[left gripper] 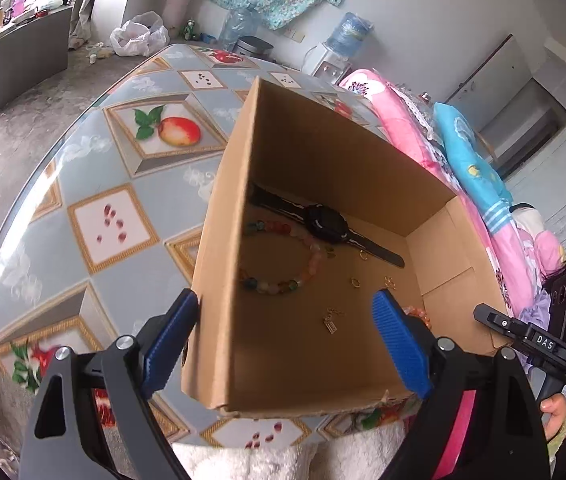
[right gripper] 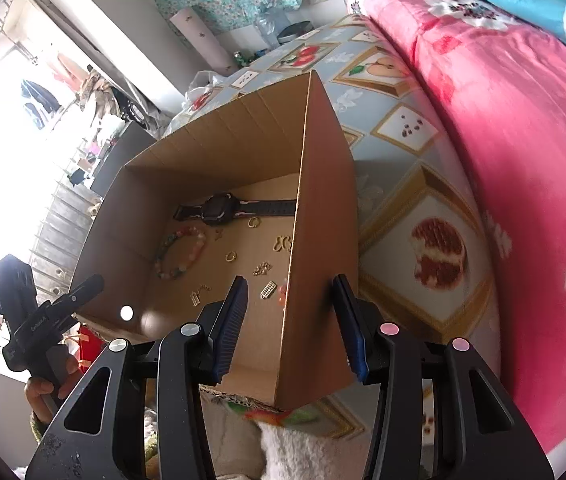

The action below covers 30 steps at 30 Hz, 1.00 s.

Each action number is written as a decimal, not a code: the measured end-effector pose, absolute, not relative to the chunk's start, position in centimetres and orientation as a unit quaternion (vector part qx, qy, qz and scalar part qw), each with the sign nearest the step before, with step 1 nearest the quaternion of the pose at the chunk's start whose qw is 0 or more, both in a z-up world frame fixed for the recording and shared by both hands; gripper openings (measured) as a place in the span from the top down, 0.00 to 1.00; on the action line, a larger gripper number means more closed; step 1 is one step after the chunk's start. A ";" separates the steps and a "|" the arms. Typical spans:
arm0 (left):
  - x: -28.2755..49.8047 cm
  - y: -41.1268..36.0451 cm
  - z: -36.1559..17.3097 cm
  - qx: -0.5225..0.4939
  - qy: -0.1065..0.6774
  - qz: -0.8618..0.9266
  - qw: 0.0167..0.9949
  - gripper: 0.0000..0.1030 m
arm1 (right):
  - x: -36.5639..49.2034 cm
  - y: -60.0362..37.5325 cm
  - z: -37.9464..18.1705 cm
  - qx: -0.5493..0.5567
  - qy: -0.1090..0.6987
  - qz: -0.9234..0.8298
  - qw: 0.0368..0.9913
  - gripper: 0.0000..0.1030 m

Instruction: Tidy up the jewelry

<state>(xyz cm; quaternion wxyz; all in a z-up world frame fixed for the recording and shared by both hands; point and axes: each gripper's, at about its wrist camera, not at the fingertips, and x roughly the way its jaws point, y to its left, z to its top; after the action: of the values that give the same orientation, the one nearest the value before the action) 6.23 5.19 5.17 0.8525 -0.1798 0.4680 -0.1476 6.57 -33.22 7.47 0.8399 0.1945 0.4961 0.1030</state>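
Item 1, left tool (left gripper: 285,296): released, jaws spread wide. Straddles the left wall of the cardboard box (left gripper: 323,152), one blue pad just outside, the other inside above the floor of the box. No pressure on the wall. Judged to be placed for steadying or shifting the box, not for picking.

Item 2, right tool (right gripper: 290,280): about half spread, nothing clamped. Straddles the opposite wall near the front corner, with the inner pad clearly apart from the cardboard and the outer pad close beside it. Mirrors item 1, likely so that the box can be taken from both sides at once.

Item 3, cardboard box: open-topped, standing on the desk (left gripper: 115,184) with its fruit-patterned cover, close to the near edge. Pink quilt (right gripper: 503,140) on a bed alongside.

Item 4, jewelry, all lying loose on the floor of the box:
- black watch (left gripper: 325,224), strap flat along the far wall;
- multicoloured bead bracelet (left gripper: 283,286), just in front of the watch;
- small gold rings (left gripper: 355,282) and a gold charm (left gripper: 331,324), scattered nearer;
- orange beads (left gripper: 417,314), half hidden behind the inner pad.

Judged collected but unsorted.
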 end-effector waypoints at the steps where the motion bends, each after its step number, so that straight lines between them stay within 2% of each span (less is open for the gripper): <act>1: 6.0 5.2 5.1 -0.180 0.466 -0.148 0.854 0.17 | 6.2 -33.2 7.3 0.192 0.494 0.103 0.842 0.57; 11: 4.3 5.4 4.0 -0.174 0.442 -0.152 0.867 0.14 | 4.1 -32.4 6.3 0.172 0.476 0.091 0.858 0.54; 13: 3.5 6.1 4.6 -0.183 0.423 -0.143 0.876 0.13 | 2.8 -32.4 7.1 0.169 0.458 0.087 0.869 0.44; 17: 0.5 7.5 6.3 -0.174 0.370 -0.111 0.906 0.13 | -0.1 -31.9 9.0 0.127 0.416 0.055 0.899 0.36; 22: -3.2 7.9 7.8 -0.143 0.340 -0.082 0.926 0.06 | -3.7 -30.0 11.1 0.094 0.369 0.069 0.922 0.19; 30: -6.3 6.8 9.0 -0.094 0.327 -0.056 0.939 0.06 | -5.5 -25.4 9.4 0.064 0.390 0.120 0.911 0.11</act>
<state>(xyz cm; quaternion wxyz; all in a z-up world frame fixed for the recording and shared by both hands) -6.33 6.83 8.97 0.9385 -0.0937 0.3275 -0.0562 -5.49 -25.35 9.38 0.9108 0.0640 0.3898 0.1201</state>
